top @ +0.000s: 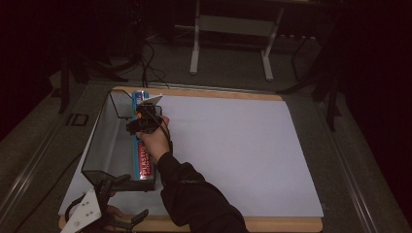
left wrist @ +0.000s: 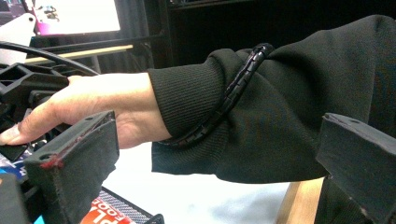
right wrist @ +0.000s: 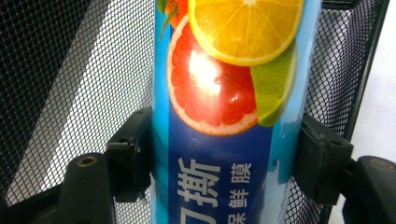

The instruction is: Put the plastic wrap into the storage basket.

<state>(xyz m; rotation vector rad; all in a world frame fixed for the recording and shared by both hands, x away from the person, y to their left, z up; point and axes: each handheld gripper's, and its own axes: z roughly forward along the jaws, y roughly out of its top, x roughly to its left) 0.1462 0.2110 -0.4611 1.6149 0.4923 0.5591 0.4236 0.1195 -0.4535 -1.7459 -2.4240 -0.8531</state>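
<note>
A long blue plastic-wrap box (top: 144, 164) with a red end lies inside a black mesh basket (top: 103, 141), along its right wall. My right gripper (top: 145, 118) reaches in from above and is shut on the box about a third of the way from its far end. In the right gripper view, both jaws press the sides of the box (right wrist: 224, 116), which bears citrus pictures, with the mesh (right wrist: 70, 70) behind. My left gripper (top: 128, 199) hovers at the basket's near end, open and holding nothing. The left gripper view has the jaws wide apart (left wrist: 215, 163), facing the person's other hand (left wrist: 93, 107) and dark sleeve.
The basket stands at the left of a white sheet (top: 233, 145) on a wooden-edged board (top: 282, 224). To the right of the basket the sheet is bare. Beyond the table, a white-legged stand (top: 233, 29) stands on a dark floor.
</note>
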